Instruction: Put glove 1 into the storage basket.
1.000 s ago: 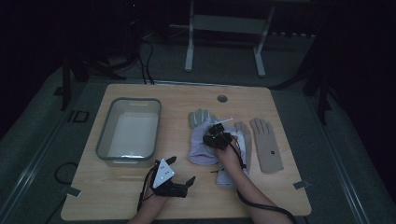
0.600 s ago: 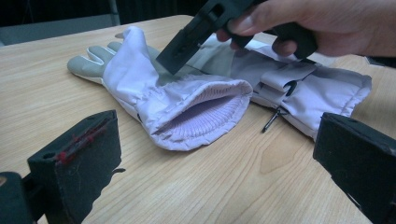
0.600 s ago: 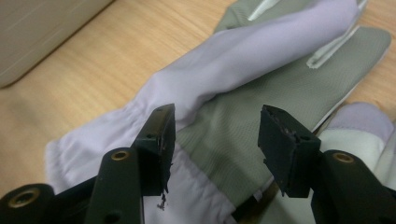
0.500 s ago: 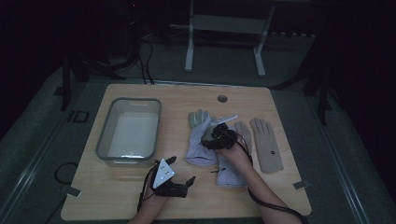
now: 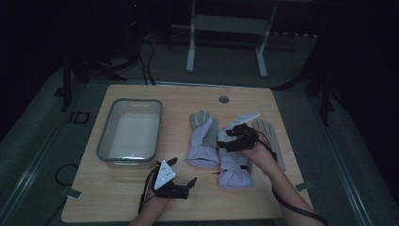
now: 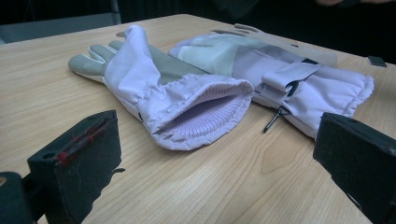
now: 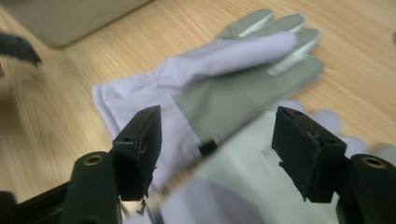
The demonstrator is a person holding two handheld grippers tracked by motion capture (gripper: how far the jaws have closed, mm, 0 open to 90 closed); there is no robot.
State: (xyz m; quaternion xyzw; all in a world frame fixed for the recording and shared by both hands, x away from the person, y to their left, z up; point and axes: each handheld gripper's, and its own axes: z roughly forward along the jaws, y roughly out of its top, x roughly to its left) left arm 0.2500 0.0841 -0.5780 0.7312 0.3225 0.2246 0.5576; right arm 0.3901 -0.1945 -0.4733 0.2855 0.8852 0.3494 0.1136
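High view: the right gripper, its jaws just opened wide and empty, hovers over two lilac gloves overlapping mid-table; the left gripper waits wide open nearby. A careless regrasp could snag both gloves

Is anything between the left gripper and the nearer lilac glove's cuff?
Nothing visible. The left gripper faces the open cuff of the lilac glove across bare table, jaws wide apart.

Dim lab — lone wooden table, floor cables, metal stand
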